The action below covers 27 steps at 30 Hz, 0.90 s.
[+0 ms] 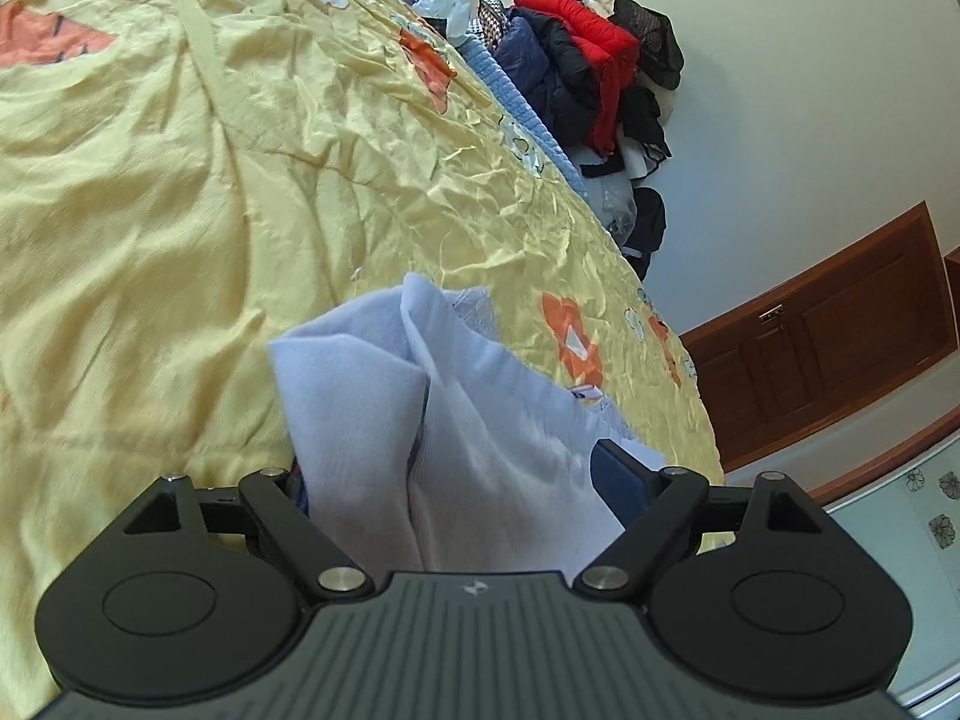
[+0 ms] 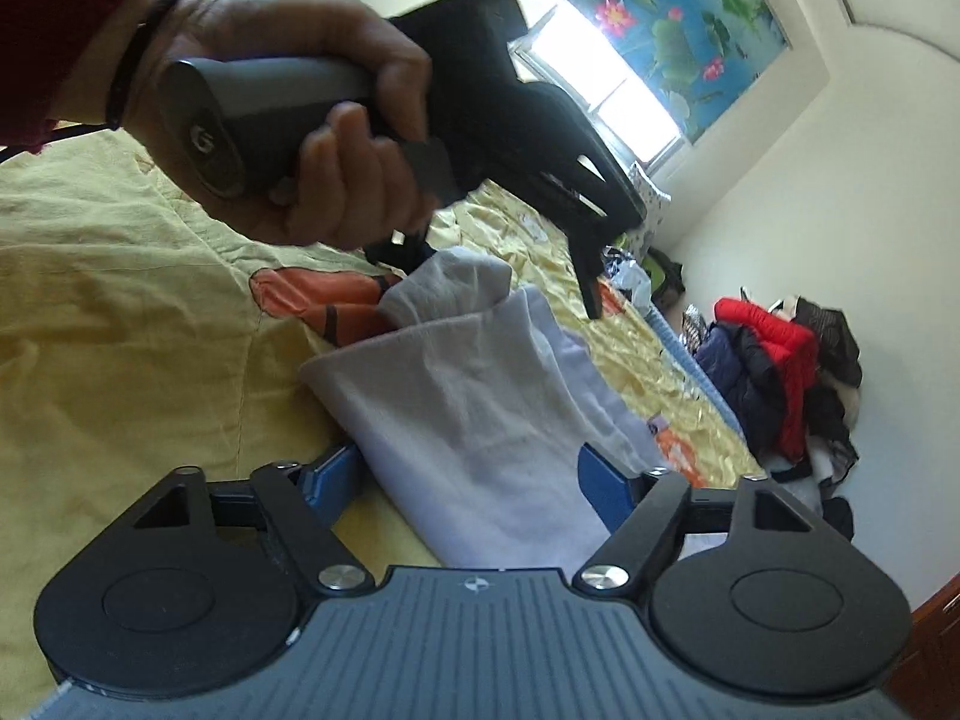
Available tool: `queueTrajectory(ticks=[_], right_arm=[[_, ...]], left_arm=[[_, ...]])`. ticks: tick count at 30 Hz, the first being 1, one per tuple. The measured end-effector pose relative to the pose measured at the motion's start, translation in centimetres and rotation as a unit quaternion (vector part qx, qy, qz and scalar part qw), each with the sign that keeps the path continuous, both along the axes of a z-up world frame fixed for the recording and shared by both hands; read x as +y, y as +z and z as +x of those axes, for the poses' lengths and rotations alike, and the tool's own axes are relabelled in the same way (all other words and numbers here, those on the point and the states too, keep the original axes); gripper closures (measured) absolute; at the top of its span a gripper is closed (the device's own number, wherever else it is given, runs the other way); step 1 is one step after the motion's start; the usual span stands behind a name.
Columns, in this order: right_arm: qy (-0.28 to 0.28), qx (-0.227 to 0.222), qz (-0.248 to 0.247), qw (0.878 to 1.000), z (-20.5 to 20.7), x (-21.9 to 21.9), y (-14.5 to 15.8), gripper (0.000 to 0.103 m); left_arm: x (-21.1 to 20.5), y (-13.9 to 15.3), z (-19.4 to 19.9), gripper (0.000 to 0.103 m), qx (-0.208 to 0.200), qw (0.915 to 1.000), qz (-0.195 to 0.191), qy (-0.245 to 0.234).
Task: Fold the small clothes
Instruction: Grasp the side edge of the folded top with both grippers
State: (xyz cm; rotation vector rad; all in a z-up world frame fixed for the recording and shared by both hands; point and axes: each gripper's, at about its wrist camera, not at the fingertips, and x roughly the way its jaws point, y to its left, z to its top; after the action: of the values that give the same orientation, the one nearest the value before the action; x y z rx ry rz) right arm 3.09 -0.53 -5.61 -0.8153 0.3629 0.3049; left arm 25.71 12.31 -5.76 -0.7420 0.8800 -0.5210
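- Two black two-finger grippers were at one small pale lilac cotton garment (image 1: 480, 420), which lay bunched on the wrinkled yellow bedspread with orange flowers (image 1: 150, 210), near its right edge by the wall.
- The left gripper (image 1: 456, 480) had its blue pads spread wide, with the cloth lying between them, not pinched.
- The right gripper (image 2: 474, 468) was spread too, and the cloth ran straight out ahead between its fingers.
- The garment's long way ran away from the right gripper toward the left one (image 2: 540, 204), held in the person's left hand (image 2: 312, 138) above the far end.
- I think both would need to pinch next.
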Motion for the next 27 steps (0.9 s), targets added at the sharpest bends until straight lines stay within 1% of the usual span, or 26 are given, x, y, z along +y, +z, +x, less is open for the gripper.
queueTrajectory(ticks=[3,4,5,6,8,9,11,12,13,15,17,19,23,27], right_arm=[[0.009,-0.01,-0.017,1.0,0.6,1.0,-0.5,0.041],[0.012,-0.012,-0.02,1.0,0.8,1.3,-0.6,0.044],[0.013,-0.012,-0.02,1.0,1.0,1.4,-0.7,0.047],[0.013,-0.012,-0.02,1.0,1.2,1.6,-0.8,0.051],[0.011,-0.013,-0.02,1.0,1.5,2.0,-1.0,0.054],[0.009,-0.014,-0.021,1.0,1.6,2.3,-1.0,0.056],[0.011,-0.013,-0.021,1.0,1.7,2.5,-1.1,0.064],[0.014,-0.012,-0.022,1.0,1.6,2.6,-1.2,0.072],[0.017,-0.011,-0.023,1.0,1.6,2.6,-1.3,0.076],[0.026,-0.009,-0.025,0.999,1.4,2.6,-1.5,0.086],[0.032,-0.007,-0.032,0.999,1.2,2.6,-1.8,0.089],[0.035,-0.004,-0.024,0.999,1.1,2.5,-1.6,0.093],[0.035,-0.004,0.007,0.999,1.1,1.9,-0.6,0.096],[0.038,-0.018,0.028,0.999,0.9,0.8,0.1,0.096]], left_arm=[[-0.6,0.0,0.9,0.018,-0.004,1.0,0.007,0.002],[-0.9,0.1,1.1,0.02,-0.006,0.9999,0.012,0.001],[-1.2,0.2,1.3,0.03,-0.009,0.9998,0.021,0.0],[-1.5,0.2,1.5,0.035,-0.008,0.9994,0.033,-0.002],[-2.2,0.3,1.7,0.06,-0.013,0.998,0.061,-0.007],[-2.4,0.3,1.8,0.065,-0.013,0.9972,0.073,-0.009],[-2.6,0.2,1.9,0.077,-0.011,0.9963,0.084,-0.007],[-2.5,0.1,1.9,0.081,-0.01,0.9963,0.085,-0.006],[-2.5,0.0,1.9,0.086,-0.009,0.9961,0.088,-0.004],[-2.5,0.0,1.8,0.088,-0.01,0.9955,0.095,-0.001],[-2.7,0.1,1.6,0.089,-0.014,0.9947,0.102,0.002],[-3.0,0.4,1.5,0.089,-0.018,0.9933,0.114,0.004],[-3.7,1.5,1.3,0.09,-0.024,0.9906,0.135,0.006],[-4.1,2.6,1.2,0.09,-0.026,0.9897,0.14,0.012]])
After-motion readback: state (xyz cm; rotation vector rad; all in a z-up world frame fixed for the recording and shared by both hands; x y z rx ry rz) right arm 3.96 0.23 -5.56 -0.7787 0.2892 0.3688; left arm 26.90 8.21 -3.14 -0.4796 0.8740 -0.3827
